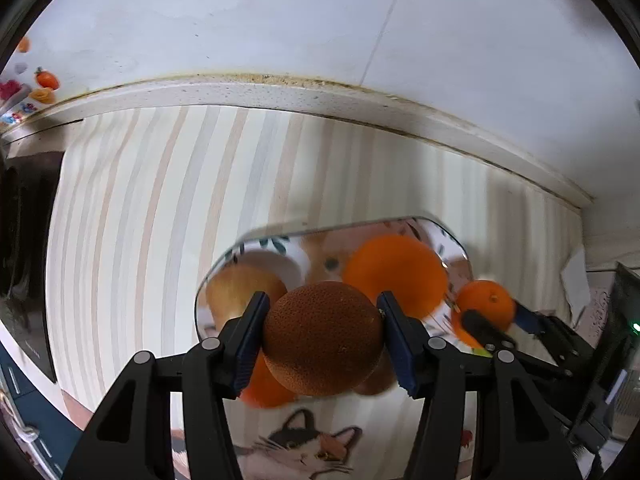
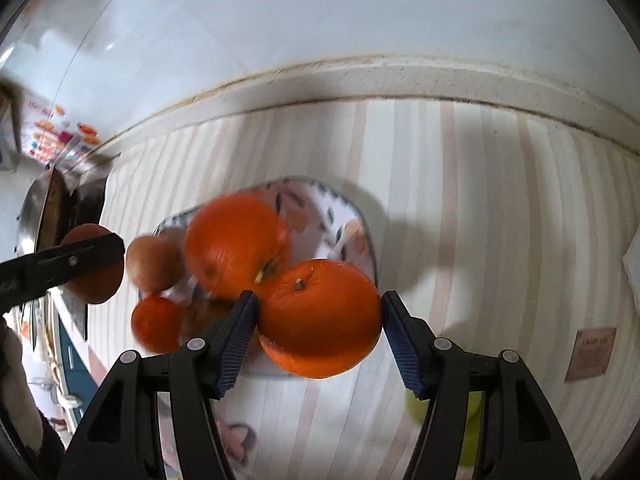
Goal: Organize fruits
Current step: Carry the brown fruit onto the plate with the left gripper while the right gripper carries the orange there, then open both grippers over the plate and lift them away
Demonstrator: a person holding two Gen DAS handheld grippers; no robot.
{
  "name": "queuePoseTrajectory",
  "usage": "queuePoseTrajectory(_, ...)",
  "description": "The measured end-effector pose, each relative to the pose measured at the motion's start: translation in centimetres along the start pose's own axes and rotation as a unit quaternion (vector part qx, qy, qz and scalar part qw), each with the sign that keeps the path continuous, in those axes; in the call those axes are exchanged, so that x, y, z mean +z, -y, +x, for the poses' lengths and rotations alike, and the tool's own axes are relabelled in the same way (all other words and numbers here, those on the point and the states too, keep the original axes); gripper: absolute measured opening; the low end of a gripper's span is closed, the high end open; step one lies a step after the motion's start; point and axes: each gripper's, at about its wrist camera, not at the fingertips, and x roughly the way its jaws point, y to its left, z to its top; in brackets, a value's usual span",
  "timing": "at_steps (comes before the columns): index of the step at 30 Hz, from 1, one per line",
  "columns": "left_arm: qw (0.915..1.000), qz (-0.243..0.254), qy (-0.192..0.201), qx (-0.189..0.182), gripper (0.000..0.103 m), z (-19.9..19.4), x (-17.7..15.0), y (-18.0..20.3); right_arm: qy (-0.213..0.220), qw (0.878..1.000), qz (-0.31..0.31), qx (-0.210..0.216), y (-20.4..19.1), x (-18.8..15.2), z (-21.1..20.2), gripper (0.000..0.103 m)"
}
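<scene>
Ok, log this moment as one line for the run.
left gripper: shut on brown dimpled fruit | right gripper: shut on orange | both above patterned plate of fruit | striped tablecloth

We are holding a brown pitted fruit (image 1: 323, 338) clamped in the left hand-held gripper (image 1: 322, 338) above a patterned plate (image 1: 448, 240) carrying a big orange (image 1: 394, 270); the right hand-held gripper (image 1: 492, 316) is gripping a small orange (image 1: 486, 300) beside it, over the striped tabletop (image 1: 160, 208).
</scene>
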Motion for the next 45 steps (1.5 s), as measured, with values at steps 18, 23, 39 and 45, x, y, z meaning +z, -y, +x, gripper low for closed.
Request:
queuePoseTrajectory(18,0.9970,-0.009,-0.076,-0.012,0.056,4.8,2.7,-0.2,0.032,0.998,0.040,0.024,1.5,2.8,2.1,0.068)
queuePoseTrajectory(23,0.9967,-0.022,-0.076,-0.019,0.066,5.0,2.4,-0.8,0.032,0.998,0.044,0.029,1.4,2.3,2.0,0.068)
queuePoseTrajectory(39,0.9989,-0.027,0.034,0.017,0.086,-2.0,-4.6,-0.9,0.025,0.998,-0.043,-0.047,-2.0,-2.0,-3.3,0.096)
queuePoseTrajectory(45,0.9962,-0.031,0.071,0.040,0.086,-4.2,-9.6,-0.7,0.036,0.994,-0.074,-0.071,-3.6,-5.1,-6.3,0.096)
